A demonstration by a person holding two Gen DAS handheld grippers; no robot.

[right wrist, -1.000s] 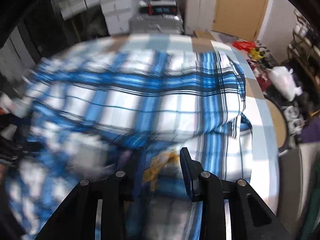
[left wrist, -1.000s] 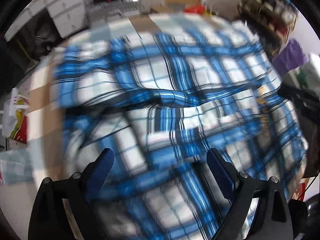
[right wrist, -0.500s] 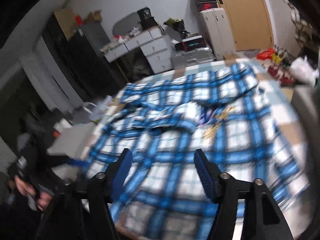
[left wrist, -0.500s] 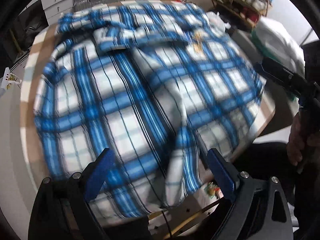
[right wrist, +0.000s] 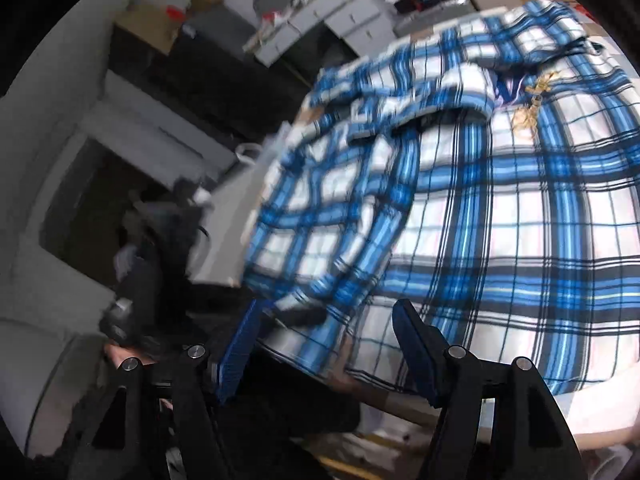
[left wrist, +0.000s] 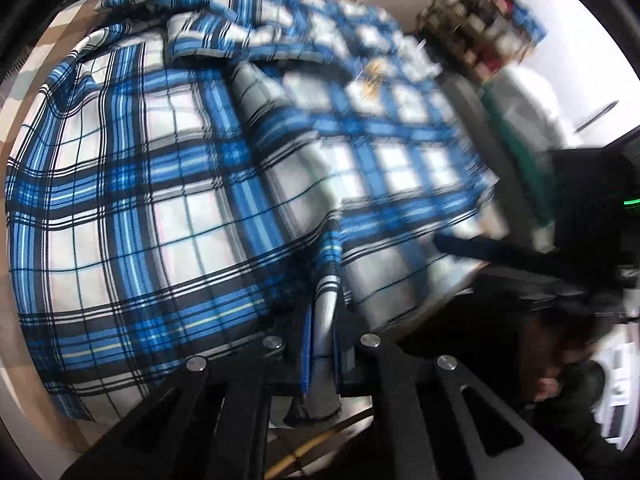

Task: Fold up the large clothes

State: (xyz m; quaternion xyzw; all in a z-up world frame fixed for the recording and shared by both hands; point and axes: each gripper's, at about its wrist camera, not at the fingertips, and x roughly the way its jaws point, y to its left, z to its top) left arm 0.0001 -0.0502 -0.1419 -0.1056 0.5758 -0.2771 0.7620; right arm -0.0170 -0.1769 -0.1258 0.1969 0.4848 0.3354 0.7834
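The left gripper point(left wrist: 322, 344) is now clenching the near hem of the blue plaid shirt point(left wrist: 168, 184), where half a second ago its jaws were gaping wide over the same edge with nothing between them; a strip of white-and-blue cloth is now showing pinched between the blue pads. The right gripper point(right wrist: 326, 344) is standing released, pads well apart, and it is sitting much closer to the shirt point(right wrist: 500, 208) than it was a moment back, with the shirt's near corner lying between its fingers but no pad pressing on it. The shirt itself is lying spread over the table point(left wrist: 24, 92), collar end at the far side, hem draping off the near edge. The left camera is showing the grip on the hem and, right of the shirt, the other tool's dark finger reaching in and a cluttered shelf point(left wrist: 480, 20) beyond the shirt's far corner, all badly blurred. The right camera is showing what that view is missing: a tan paper tag point(right wrist: 528, 108) on string lying on the shirt just below the collar, and, left of the shirt, a hand point(right wrist: 120, 356) gripping the other tool's handle. Beyond the shirt's far edge grey drawer units point(right wrist: 332, 20) are standing against the wall, and the table's checked tan-and-pale top point(right wrist: 592, 416) is peeking out past the shirt's near edge.
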